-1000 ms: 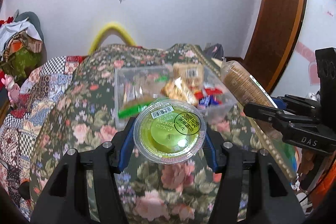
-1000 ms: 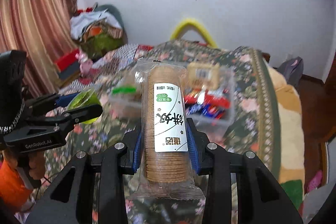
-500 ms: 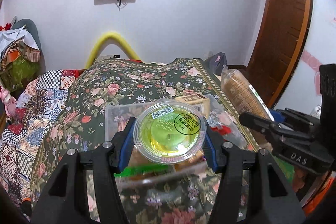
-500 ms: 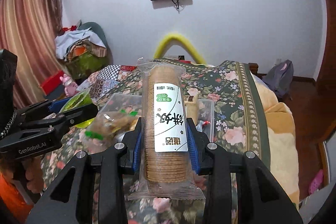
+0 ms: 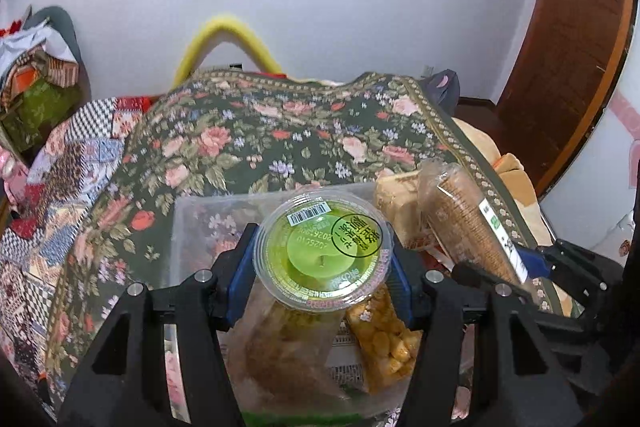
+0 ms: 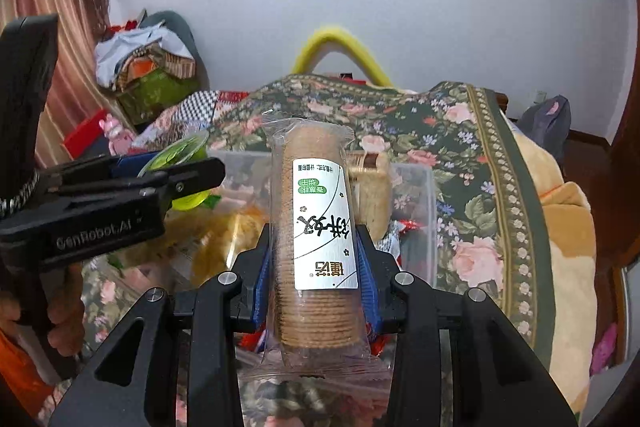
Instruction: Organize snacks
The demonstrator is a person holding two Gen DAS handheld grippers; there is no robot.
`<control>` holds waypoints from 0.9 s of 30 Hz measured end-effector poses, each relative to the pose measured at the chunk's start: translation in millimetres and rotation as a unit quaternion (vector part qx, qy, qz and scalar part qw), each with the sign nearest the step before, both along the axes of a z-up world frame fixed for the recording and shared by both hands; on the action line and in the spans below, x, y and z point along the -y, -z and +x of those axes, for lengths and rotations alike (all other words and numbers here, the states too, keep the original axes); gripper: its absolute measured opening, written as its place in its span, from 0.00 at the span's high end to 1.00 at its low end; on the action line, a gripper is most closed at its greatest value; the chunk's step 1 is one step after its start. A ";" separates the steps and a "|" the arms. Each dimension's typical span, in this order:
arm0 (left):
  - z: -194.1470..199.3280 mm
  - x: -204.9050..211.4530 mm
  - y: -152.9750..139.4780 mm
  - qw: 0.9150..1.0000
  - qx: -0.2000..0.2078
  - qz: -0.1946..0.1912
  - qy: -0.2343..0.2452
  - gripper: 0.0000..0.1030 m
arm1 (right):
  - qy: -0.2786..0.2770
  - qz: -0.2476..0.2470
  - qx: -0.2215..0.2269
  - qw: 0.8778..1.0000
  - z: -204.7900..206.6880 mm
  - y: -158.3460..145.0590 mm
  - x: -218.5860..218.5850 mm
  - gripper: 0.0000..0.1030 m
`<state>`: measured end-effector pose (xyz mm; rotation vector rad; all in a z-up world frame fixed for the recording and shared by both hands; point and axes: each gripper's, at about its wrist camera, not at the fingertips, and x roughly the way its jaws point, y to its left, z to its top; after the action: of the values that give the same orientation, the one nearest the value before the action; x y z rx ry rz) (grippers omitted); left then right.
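My left gripper (image 5: 320, 259) is shut on a round green jelly cup (image 5: 322, 247) with a clear lid, held over the left half of a clear plastic bin (image 5: 200, 211) on the floral bedspread. My right gripper (image 6: 316, 263) is shut on a long sleeve of round biscuits (image 6: 316, 227) with a white label, held over the bin's right half (image 6: 416, 183). The biscuit sleeve (image 5: 468, 223) and right gripper (image 5: 532, 267) show at the right of the left wrist view. The left gripper (image 6: 120, 195) and jelly cup (image 6: 180, 159) show at the left of the right wrist view.
The bin holds bagged snacks: a brown bag (image 5: 280, 347), a yellow nugget bag (image 5: 384, 339), a cracker pack (image 6: 372, 195) and red-wrapped sweets (image 6: 408, 227). The floral bedspread (image 5: 248, 147) stretches beyond it. A yellow arch (image 5: 224, 39), a clothes pile (image 6: 148, 67) and a wooden door (image 5: 568, 39) stand around.
Both grippers have moved forward with their snacks and now hang over the bin, which has slid down and closer in both views. The grips have not changed.
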<state>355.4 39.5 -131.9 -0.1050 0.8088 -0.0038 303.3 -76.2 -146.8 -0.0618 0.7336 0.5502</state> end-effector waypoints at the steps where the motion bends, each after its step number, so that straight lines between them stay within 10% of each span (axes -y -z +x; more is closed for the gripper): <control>1: 0.5 0.0 3.1 1.000 -0.003 0.000 -0.002 0.44 | -0.002 -0.001 -0.002 1.000 0.7 1.8 0.1 0.66; 11: -20.2 0.2 -6.5 1.000 -0.014 -0.023 0.013 0.43 | 0.007 0.005 0.011 1.000 -16.5 -20.3 14.1 0.63; 27: -99.5 4.5 -99.1 0.995 0.095 0.003 0.008 0.27 | 0.025 0.029 0.081 0.996 -84.0 -92.6 41.7 0.47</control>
<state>255.9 35.0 -32.7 -0.0906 0.6189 -0.0267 219.3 -117.9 -54.2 -0.0344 0.5589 0.5113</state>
